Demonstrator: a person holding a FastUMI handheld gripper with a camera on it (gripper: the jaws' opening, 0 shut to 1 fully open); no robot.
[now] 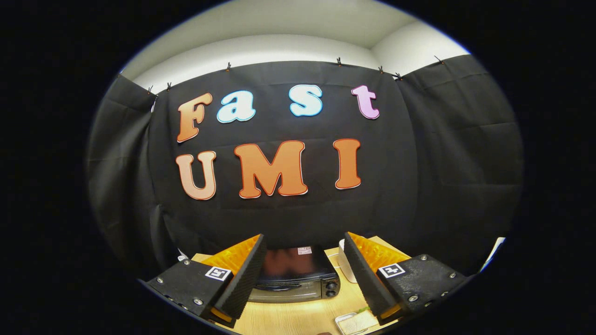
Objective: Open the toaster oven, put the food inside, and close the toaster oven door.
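The toaster oven [298, 277] sits at lower centre of the frame, on the wooden table [288, 318] beyond my fingers, door closed. My gripper [302, 274] is spread wide, holding nothing.

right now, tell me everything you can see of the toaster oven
The toaster oven is a small dark box with a glossy black top that reflects its surroundings and carries a small label near the back. Its front is a silvery grey, with two dark knobs stacked at its right end. The door looks closed, though the front is seen at a steep angle. It stands upright on the light wooden table, just ahead of the open gripper, framed between its fingers and touching neither.
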